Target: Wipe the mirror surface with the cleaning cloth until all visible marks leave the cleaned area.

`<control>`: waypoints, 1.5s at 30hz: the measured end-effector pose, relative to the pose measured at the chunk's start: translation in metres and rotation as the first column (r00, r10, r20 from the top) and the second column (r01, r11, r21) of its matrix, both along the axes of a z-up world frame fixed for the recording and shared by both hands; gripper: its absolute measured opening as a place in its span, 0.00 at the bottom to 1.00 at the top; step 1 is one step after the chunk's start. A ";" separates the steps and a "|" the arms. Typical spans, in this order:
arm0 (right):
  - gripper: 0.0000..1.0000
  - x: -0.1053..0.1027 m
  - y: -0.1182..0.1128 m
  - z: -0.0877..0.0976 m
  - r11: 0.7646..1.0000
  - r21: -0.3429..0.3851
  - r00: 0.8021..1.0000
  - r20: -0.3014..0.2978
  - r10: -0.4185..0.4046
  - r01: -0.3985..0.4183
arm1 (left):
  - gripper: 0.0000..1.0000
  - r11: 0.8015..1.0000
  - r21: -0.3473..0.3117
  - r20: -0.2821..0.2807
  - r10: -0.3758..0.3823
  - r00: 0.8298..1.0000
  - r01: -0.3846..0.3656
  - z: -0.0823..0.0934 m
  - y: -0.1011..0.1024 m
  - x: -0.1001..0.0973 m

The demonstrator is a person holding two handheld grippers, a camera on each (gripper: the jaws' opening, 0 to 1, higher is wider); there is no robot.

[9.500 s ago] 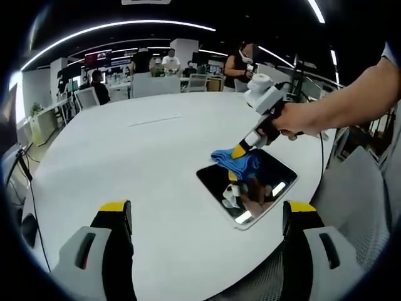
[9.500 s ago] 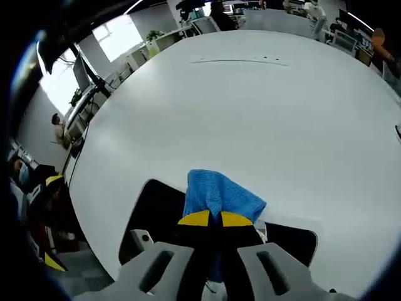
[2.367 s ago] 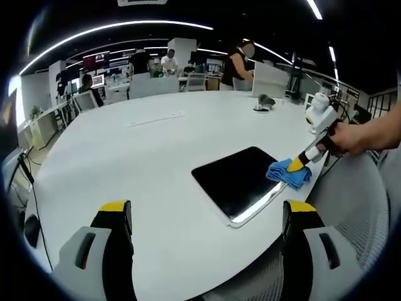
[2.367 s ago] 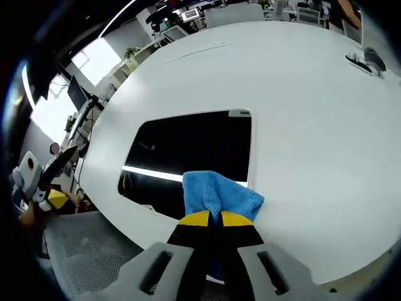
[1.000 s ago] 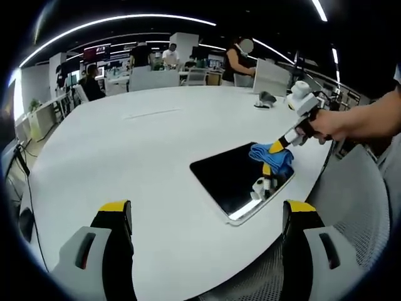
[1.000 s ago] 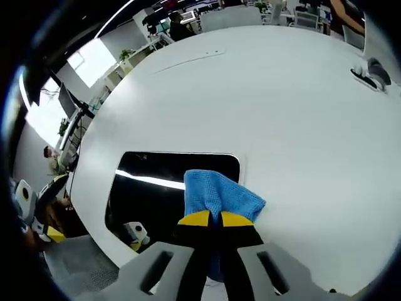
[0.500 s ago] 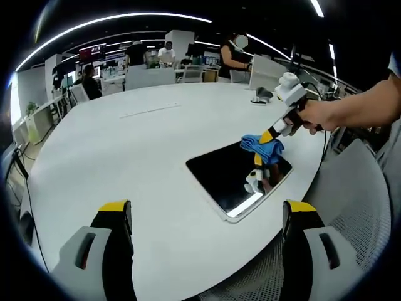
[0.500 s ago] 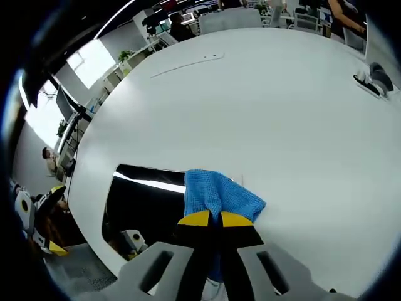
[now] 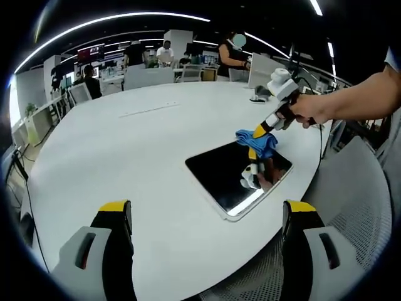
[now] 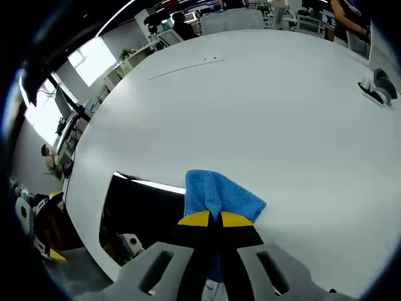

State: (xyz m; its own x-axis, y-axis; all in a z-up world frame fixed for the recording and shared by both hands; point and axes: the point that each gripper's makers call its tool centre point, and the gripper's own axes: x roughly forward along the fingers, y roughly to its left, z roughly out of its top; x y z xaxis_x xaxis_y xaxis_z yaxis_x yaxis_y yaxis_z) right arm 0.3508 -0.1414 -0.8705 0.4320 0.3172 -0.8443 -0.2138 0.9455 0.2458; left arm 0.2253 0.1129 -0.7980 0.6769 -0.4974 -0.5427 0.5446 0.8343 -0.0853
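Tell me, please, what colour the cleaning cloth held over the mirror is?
The cleaning cloth is bright blue, seen best in the right gripper view.

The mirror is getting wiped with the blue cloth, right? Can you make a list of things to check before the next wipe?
1. Cloth held tight: ok. The right hand-held gripper is shut on the blue cloth.
2. Cloth on the glass: ok. In the left gripper view the cloth sits at the far corner of the mirror.
3. Mirror fully on the table: ok, though it lies close to the edge.
4. Left hand-held gripper out of the way: ok. It is open and apart from the mirror.
5. Marks all gone: cannot tell. The glass reflects the gripper and a ceiling light, which could hide smears.
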 end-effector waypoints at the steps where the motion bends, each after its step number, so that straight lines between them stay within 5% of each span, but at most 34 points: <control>1: 0.00 0.001 0.000 0.000 1.000 0.000 1.000 -0.001 0.000 0.000 | 0.99 1.000 0.001 -0.002 0.000 1.000 0.000 -0.001 0.000 -0.001; 24: 0.00 0.019 0.001 -0.002 1.000 -0.025 1.000 0.015 -0.001 0.002 | 0.99 1.000 0.002 -0.010 0.027 1.000 -0.026 -0.004 0.007 -0.001; 29: 0.00 0.021 -0.004 0.015 0.999 0.020 0.999 0.045 -0.031 0.030 | 0.99 1.000 0.002 -0.015 0.029 0.999 -0.029 -0.006 0.008 0.000; 36: 0.00 0.006 -0.042 0.039 0.997 0.041 0.995 0.073 -0.066 0.064 | 0.99 1.000 -0.004 -0.024 0.028 0.999 -0.028 -0.007 0.007 0.000; 45: 0.00 -0.020 -0.090 0.032 0.993 0.025 0.992 0.047 -0.117 0.116 | 0.99 1.000 0.027 -0.029 -0.003 1.000 0.004 -0.011 0.002 -0.003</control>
State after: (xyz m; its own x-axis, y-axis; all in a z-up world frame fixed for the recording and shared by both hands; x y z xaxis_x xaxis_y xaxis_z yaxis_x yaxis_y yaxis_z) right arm 0.3306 -0.2318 -0.8390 0.5074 0.2805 -0.8148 -0.1150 0.9591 0.2586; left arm 0.2225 0.1149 -0.8087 0.6590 -0.4847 -0.5752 0.5451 0.8346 -0.0789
